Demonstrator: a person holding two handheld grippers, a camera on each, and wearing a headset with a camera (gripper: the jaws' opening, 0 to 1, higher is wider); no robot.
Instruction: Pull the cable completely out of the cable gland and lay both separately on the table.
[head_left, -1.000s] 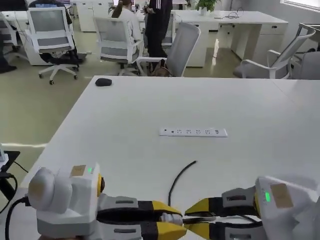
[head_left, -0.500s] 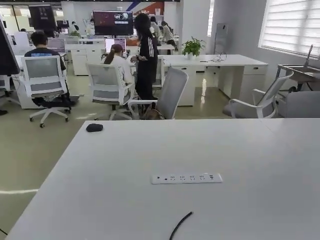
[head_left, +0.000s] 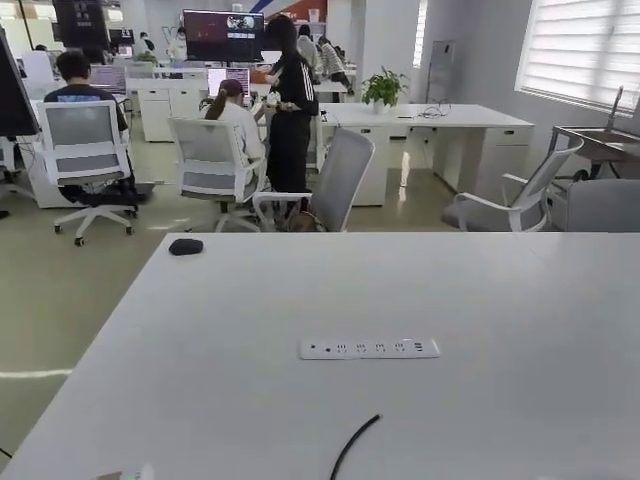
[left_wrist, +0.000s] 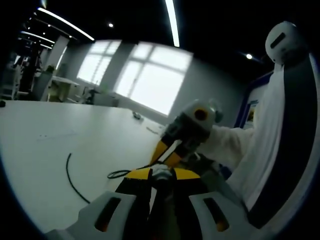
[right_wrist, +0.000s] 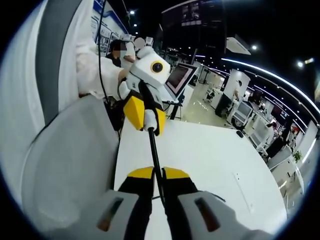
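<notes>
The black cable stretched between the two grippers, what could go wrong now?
The cable looks taut between the right gripper and the cable gland in the left gripper; if it pops free, a hand may jerk back. The head view points far across the table, so a slipping grip could go unnoticed.

Opposed gripper views share the cable (right_wrist: 154, 155)
</notes>
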